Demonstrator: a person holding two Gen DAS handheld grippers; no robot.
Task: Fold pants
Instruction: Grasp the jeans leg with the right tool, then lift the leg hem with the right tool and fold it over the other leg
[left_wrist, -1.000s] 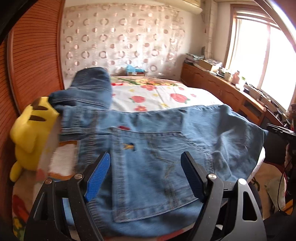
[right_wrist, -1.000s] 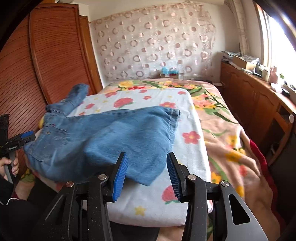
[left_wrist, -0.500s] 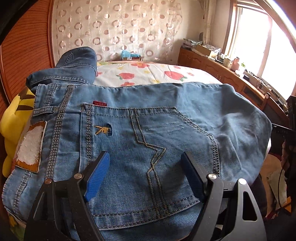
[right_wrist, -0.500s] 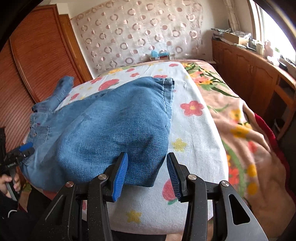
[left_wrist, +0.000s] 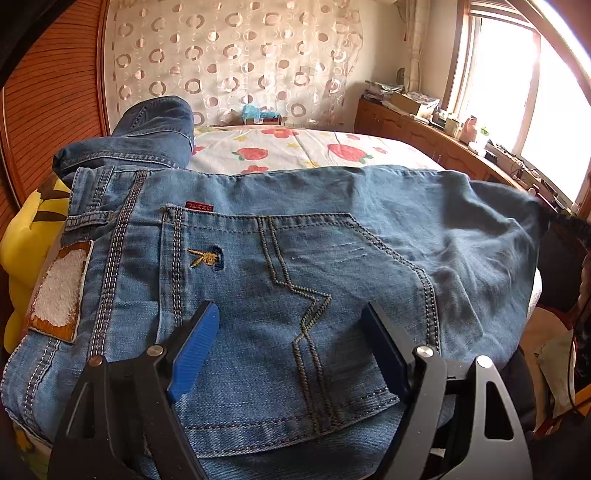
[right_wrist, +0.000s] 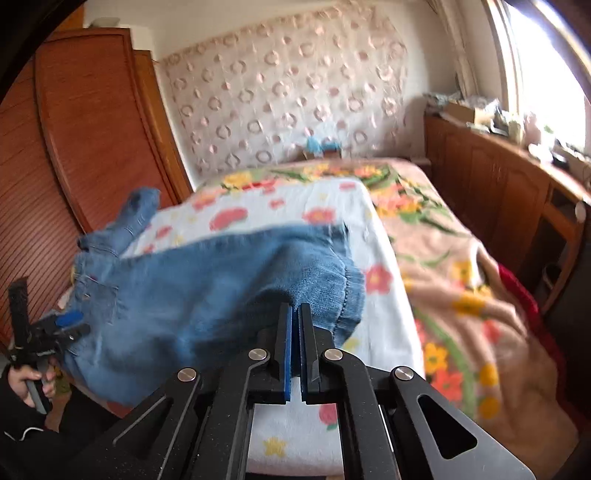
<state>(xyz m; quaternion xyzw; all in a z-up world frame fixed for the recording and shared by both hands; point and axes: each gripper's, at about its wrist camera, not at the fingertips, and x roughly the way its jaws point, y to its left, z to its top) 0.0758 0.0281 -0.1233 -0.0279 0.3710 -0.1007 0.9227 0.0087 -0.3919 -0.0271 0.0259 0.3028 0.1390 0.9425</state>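
Blue jeans (left_wrist: 332, 229) lie across the near end of the bed, back pocket up, one leg bunched towards the far left. My left gripper (left_wrist: 290, 310) hovers open just over the back pocket, with no cloth between its blue pads. In the right wrist view the jeans (right_wrist: 207, 280) spread leftward from my right gripper (right_wrist: 295, 308), whose jaws are closing and pinch the denim at the hem end of the nearer leg. That end is raised a little off the sheet. The left gripper (right_wrist: 68, 321) also shows at the waistband, held by a hand (right_wrist: 29, 380).
A floral sheet (left_wrist: 295, 147) covers the bed, with a flowered blanket (right_wrist: 461, 277) along its right side. A yellow plush toy (left_wrist: 29, 251) sits under the waistband at the left. A wooden wardrobe (right_wrist: 92, 147) stands on the left, and low wooden cabinets (right_wrist: 498, 177) run below the window.
The right gripper's jaws came together on the leg's hem end and the cloth rose slightly. The left gripper sank closer to the back pocket, then held still and stayed open.
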